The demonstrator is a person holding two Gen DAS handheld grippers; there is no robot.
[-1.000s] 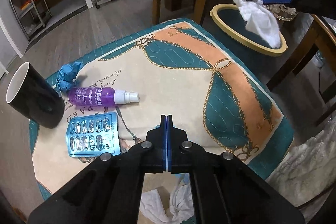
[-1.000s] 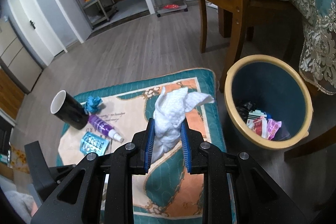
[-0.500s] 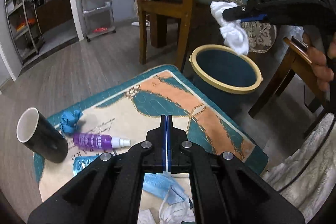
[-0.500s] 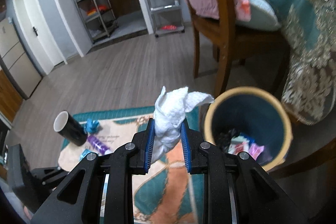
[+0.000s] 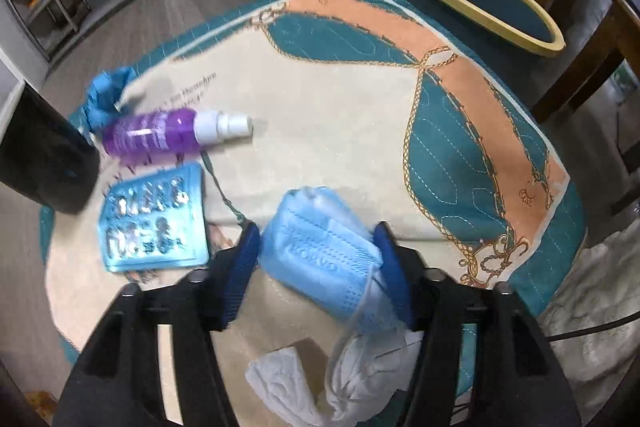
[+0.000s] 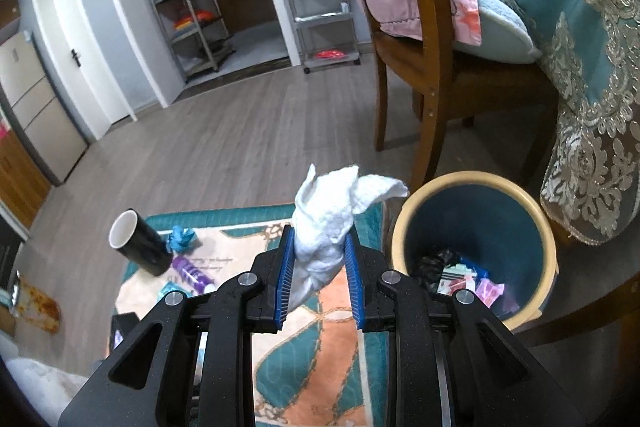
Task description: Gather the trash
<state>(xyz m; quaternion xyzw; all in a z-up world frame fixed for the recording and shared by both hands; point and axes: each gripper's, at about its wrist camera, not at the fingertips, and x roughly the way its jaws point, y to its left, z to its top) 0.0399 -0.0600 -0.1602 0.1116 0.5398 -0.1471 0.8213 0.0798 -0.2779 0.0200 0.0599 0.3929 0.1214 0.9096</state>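
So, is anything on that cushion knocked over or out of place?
The purple spray bottle lies on its side beside the upright black mug. A crumpled blue face mask and white tissues sit loose on the cushion.

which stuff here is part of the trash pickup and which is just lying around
Part of the job:
- white tissue, held in the right gripper
- blue face mask, between the opening left gripper jaws
- trash bin
- crumpled blue paper

Probably just lying about:
- purple spray bottle
- black mug
- blister pack
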